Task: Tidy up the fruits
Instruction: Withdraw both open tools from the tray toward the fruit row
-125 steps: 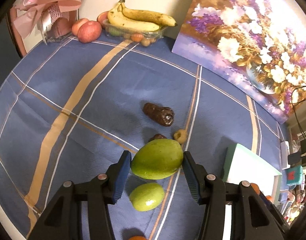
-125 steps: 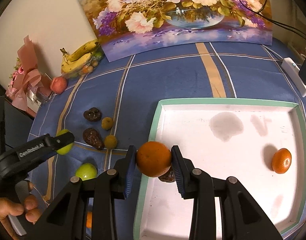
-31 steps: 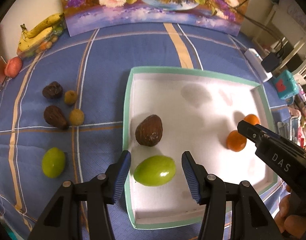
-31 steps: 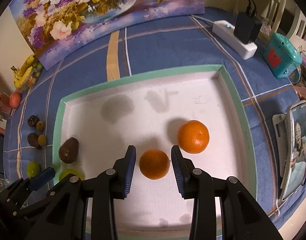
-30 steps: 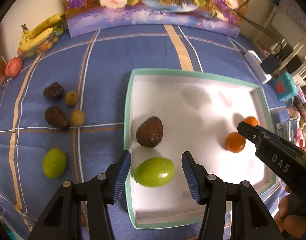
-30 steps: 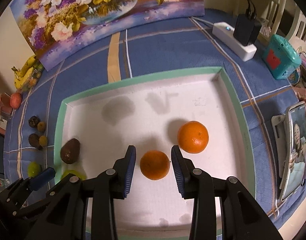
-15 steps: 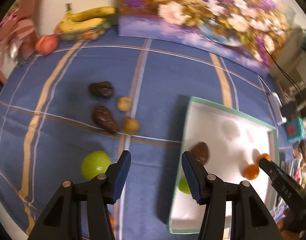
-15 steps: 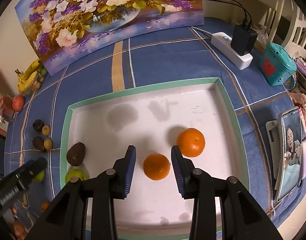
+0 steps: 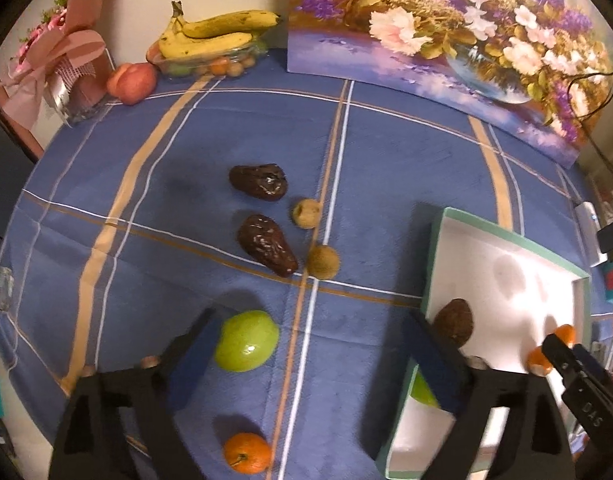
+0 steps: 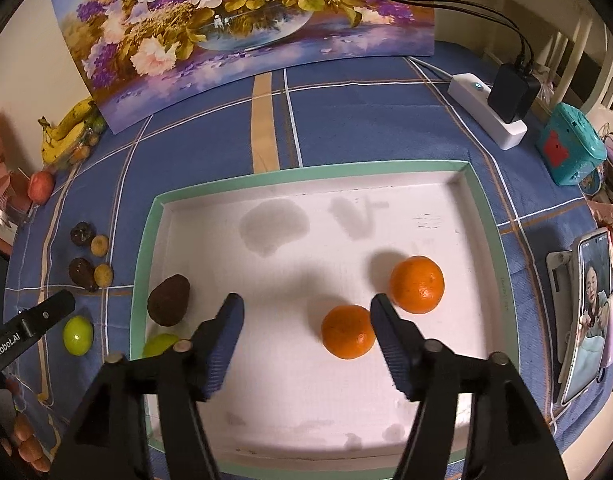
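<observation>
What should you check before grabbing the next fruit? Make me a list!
1. Left gripper free: ok. Its jaws are opening with nothing pressed between them.
2. Next fruit close by: ok. The green fruit lies on the blue cloth, just inside the gripper's left finger.
3. Right gripper let go: ok. Its jaws are opening; the near orange sits loose on the tray.
4. Room in the tray: ok. Plenty of white floor is bare.
5. Fruit already in the tray staying put: cannot tell.
6. Anything left outside: not ok. Two dark fruits, two small yellow ones and an orange lie on the cloth.
</observation>
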`<state>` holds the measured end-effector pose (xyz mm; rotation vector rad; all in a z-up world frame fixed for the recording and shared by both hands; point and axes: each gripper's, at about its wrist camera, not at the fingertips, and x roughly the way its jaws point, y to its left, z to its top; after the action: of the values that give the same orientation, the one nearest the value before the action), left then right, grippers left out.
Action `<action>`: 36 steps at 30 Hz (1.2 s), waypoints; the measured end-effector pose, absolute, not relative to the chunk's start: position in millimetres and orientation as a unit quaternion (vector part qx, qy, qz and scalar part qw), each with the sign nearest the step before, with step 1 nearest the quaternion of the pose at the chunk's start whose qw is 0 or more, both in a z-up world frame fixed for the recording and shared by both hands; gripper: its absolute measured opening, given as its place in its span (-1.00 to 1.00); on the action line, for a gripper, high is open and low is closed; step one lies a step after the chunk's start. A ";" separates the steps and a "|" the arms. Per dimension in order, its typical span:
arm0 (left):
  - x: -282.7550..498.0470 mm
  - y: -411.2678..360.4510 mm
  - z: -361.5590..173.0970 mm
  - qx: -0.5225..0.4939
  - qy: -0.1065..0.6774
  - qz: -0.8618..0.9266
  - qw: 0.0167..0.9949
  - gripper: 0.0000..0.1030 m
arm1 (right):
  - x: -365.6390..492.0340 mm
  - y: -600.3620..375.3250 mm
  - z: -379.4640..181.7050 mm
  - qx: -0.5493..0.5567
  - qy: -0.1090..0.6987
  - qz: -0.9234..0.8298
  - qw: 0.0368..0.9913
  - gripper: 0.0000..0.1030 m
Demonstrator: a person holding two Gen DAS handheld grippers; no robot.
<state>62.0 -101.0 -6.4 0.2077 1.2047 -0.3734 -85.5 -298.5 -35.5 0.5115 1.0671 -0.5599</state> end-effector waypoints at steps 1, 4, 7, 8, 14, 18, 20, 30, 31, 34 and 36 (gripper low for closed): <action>62.6 -100.7 -7.3 0.100 0.561 -0.171 0.804 0.97 | -85.4 -298.9 -36.2 0.236 0.497 -0.262 0.793 0.42; 64.2 -99.1 -9.3 0.109 0.556 -0.159 0.808 1.00 | -85.4 -299.7 -39.2 0.230 0.501 -0.268 0.790 0.49; 65.0 -98.1 -10.2 0.117 0.552 -0.152 0.811 1.00 | -85.4 -299.5 -40.5 0.222 0.498 -0.273 0.792 0.78; 64.9 -98.0 -10.1 0.120 0.551 -0.151 0.812 1.00 | -85.3 -299.1 -40.0 0.220 0.495 -0.275 0.794 0.92; 60.2 -99.6 -3.0 0.134 0.535 -0.161 0.818 1.00 | -84.5 -294.2 -35.5 0.213 0.485 -0.277 0.802 0.92; 56.5 -98.0 2.3 0.136 0.532 -0.170 0.818 1.00 | -83.7 -287.4 -29.0 0.211 0.479 -0.269 0.808 0.92; 55.2 -96.4 4.6 0.134 0.531 -0.173 0.818 1.00 | -84.3 -283.1 -24.5 0.213 0.475 -0.265 0.812 0.92; 52.4 -76.8 17.6 0.126 0.525 -0.180 0.822 1.00 | -83.0 -262.1 -16.5 0.209 0.484 -0.250 0.812 0.92; 52.3 -74.8 17.9 0.125 0.526 -0.179 0.822 1.00 | -82.7 -259.9 -16.3 0.210 0.485 -0.248 0.812 0.92; 54.1 -64.5 18.1 0.114 0.533 -0.175 0.820 1.00 | -81.0 -251.5 -16.2 0.212 0.489 -0.243 0.811 0.92; 55.3 -54.9 16.6 0.106 0.540 -0.171 0.817 1.00 | -79.3 -244.4 -16.2 0.212 0.492 -0.237 0.811 0.92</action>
<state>55.3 -54.9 16.6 0.2256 1.1502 -0.3648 -79.3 -244.4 -16.2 0.4526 1.0502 -0.5066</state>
